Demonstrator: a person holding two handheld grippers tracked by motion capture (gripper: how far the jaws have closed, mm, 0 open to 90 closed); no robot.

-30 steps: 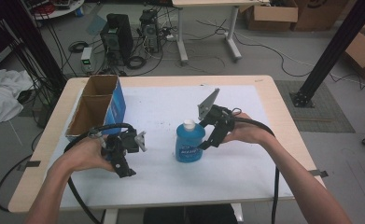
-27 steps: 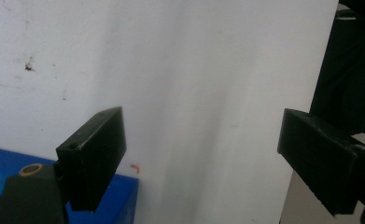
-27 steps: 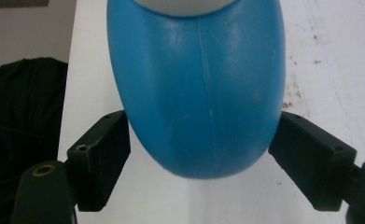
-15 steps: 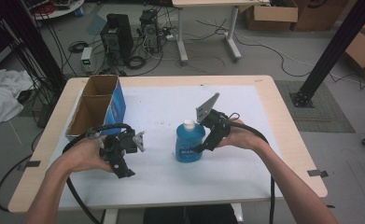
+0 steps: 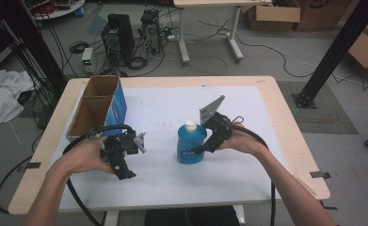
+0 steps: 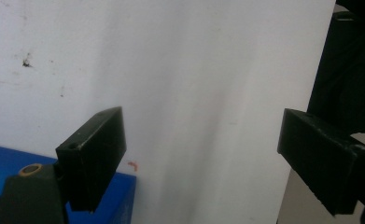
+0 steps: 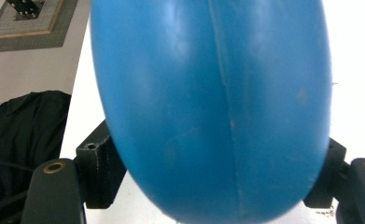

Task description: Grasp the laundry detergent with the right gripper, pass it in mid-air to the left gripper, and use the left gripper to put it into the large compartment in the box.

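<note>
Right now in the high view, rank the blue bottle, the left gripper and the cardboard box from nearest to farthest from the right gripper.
1. Blue bottle: sits between the jaws of the right gripper, which have just been closing.
2. Left gripper: across the white mat, at the person's left.
3. Cardboard box: at the table's far left edge, open.
</note>
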